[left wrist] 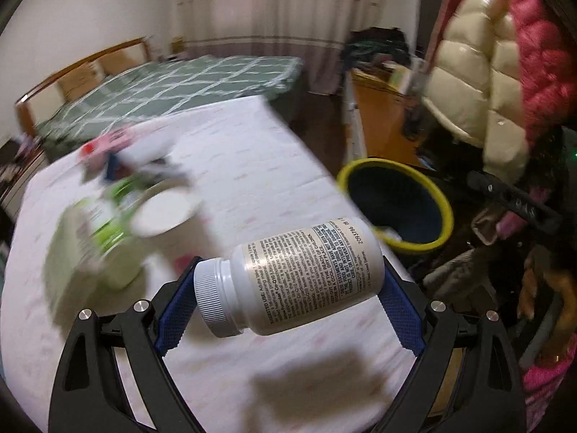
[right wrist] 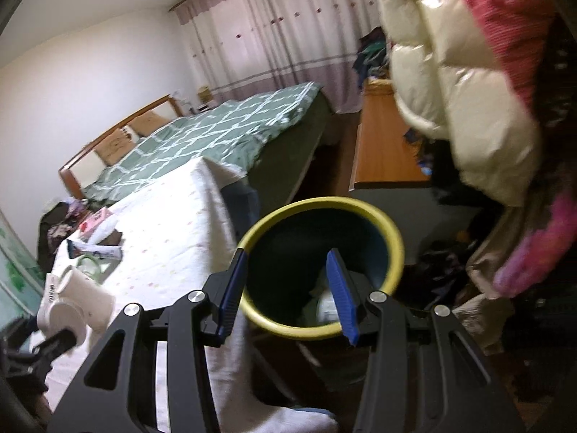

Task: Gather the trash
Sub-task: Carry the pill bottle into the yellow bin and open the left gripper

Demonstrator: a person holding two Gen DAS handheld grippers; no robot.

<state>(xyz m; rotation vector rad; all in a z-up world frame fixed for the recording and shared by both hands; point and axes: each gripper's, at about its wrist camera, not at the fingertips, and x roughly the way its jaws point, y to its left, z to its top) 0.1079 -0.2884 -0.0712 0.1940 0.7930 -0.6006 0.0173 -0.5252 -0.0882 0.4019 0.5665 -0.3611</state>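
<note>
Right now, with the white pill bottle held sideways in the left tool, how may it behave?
The pill bottle is probably stiff plastic and light. Its glossy label could slip between the left tool's pads. Being round, it would likely roll if dropped on the table.

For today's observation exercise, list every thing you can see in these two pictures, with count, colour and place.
pill bottle: one, white, lying sideways between the left claw's pads, above the table.
bin: one, yellow rim, dark inside, on the floor beside the table.
table: one, white dotted cloth.
mug: one, white, on the table.
bed: one, green checked cover, behind the table.
curtains: pinkish, far wall.
left claw: black, blue pads, holding the bottle.
right claw: black, blue pads, empty, over the bin.
</note>
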